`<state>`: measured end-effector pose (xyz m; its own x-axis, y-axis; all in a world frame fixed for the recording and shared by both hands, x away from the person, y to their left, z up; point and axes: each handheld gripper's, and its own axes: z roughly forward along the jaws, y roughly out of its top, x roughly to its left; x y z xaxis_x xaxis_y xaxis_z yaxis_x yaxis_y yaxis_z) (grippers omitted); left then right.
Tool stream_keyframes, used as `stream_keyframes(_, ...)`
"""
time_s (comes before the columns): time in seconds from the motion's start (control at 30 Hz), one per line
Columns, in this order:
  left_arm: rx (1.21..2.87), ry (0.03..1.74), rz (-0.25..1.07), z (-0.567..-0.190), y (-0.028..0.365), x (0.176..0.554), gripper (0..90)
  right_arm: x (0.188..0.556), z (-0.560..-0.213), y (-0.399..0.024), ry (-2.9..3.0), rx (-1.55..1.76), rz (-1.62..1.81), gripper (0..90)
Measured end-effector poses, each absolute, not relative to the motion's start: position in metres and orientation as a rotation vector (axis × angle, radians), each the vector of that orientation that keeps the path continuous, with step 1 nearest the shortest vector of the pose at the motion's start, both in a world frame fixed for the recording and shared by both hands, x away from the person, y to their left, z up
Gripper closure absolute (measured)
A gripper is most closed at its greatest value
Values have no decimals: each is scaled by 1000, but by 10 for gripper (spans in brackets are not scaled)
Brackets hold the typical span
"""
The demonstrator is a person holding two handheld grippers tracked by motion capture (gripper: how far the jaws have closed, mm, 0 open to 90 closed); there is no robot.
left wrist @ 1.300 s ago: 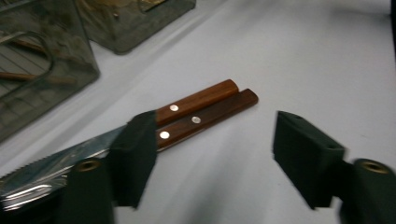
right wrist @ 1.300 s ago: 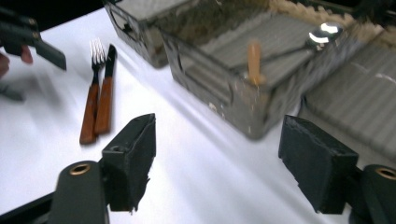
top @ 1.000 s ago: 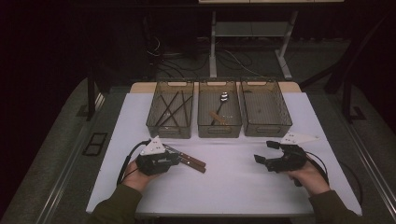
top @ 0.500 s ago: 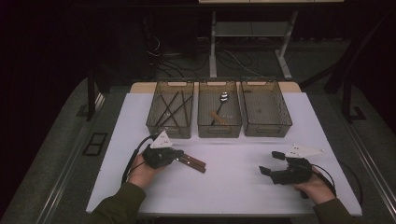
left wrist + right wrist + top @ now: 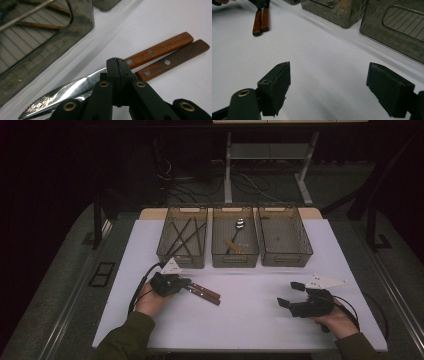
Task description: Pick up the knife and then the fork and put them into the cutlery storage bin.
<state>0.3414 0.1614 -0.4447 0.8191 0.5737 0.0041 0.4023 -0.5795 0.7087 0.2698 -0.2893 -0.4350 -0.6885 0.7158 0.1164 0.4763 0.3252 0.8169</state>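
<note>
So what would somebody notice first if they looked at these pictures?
Probably the two knives with brown wooden handles, lying side by side on the white table at the left, where the left gripper is shut over their shiny blades. Next, three see-through bins in a row at the back. The right gripper hangs open above bare table.

I am seeing three bins sitting side by side at the far part of the table (image 5: 240,320): the left bin (image 5: 182,242) holding thin sticks, the middle bin (image 5: 235,242) holding a spoon (image 5: 238,227), the right bin (image 5: 284,240) beside it. Two knives (image 5: 202,293) are lying together near the left bin, handles pointing right, with my left gripper (image 5: 181,284) at their blades. My right gripper (image 5: 289,296) is sitting well apart, near right.
</note>
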Motion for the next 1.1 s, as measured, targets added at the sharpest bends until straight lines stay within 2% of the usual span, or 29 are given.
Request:
stream_keyframes(0.8,2279,705,247,-440,170,334,892,263,-444,-287,2348,1050,1273,188)
stream_keyframes(1.1,2306,663,310,-443,161,340,891,264,-443,-285,2349,1041,1274,188)
